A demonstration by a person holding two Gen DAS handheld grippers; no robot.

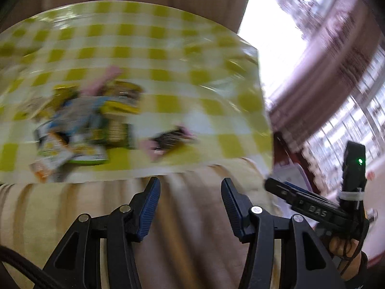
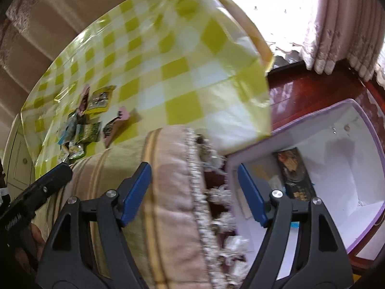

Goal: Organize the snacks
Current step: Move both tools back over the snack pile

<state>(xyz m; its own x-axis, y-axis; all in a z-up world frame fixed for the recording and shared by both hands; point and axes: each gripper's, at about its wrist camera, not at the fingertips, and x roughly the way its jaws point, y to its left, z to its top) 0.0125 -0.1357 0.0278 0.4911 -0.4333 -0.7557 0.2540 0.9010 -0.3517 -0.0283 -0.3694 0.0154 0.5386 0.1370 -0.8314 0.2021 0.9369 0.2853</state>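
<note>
Lying clustered on the yellow-checked cloth (image 2: 182, 72): snack packets (image 2: 81, 130). One dark packet (image 2: 294, 175) is seen inside the white box (image 2: 356, 168). Left gripper (image 1: 190, 207) and right gripper (image 2: 195, 190): fingers spread, nothing grasped.

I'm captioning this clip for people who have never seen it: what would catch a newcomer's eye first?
First the yellow-and-white checked cloth that fills the upper part of both views, with a small heap of snack packets lying on it at left. Next, at right in the right wrist view, the open white box with a purple rim on the dark red floor, a dark packet already in it.
</note>
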